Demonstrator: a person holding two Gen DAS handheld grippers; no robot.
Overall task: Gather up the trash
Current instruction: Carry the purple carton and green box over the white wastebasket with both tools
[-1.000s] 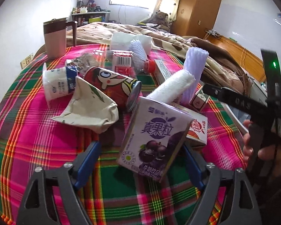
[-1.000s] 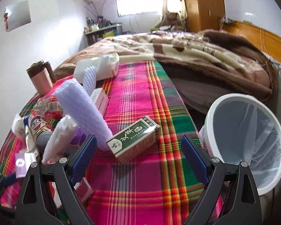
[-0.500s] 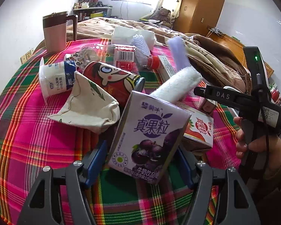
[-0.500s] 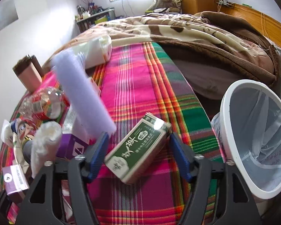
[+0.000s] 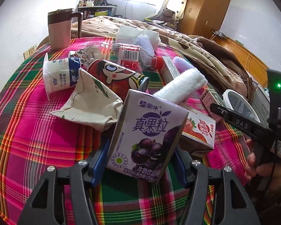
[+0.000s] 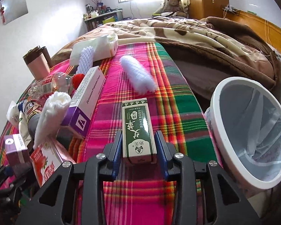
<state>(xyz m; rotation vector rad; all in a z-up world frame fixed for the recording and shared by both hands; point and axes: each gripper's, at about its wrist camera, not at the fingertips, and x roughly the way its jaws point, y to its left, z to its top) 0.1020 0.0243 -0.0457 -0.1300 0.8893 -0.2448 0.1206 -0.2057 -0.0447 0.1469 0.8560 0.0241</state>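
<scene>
Two handheld grippers work over a table covered in a pink, green and orange plaid cloth (image 6: 140,196), strewn with litter. Both are closing on cartons at once.

The left gripper (image 5: 141,161) has a purple grape milk-drink carton (image 5: 149,136) between its blue pads. The carton stands tilted, its top leaning away towards a red cartoon-printed can (image 5: 114,75) and a white foam sleeve (image 5: 181,86). The jaws are narrowing and sit at the carton's lower sides; whether the pads press it yet is not clear. A strawberry drink carton (image 5: 202,129) lies just beside it on the right.

The right gripper (image 6: 139,150) is closing on a small green box with white characters (image 6: 138,131), lying flat and pointing away along the fingers. The pads appear to touch both long sides near the box's closer end.

A white wastebasket with a thin plastic liner (image 6: 224,123) stands beside the table's right edge, near the green box.

To do this step well, each grip probably needs to be firm before lifting, as both cartons are light and could pivot or slip. The purple carton is held low, so it may tip; lifting straight up should avoid dragging the strawberry carton and the crumpled paper cup (image 5: 90,101). The right hand has the shorter path to the basket.
</scene>
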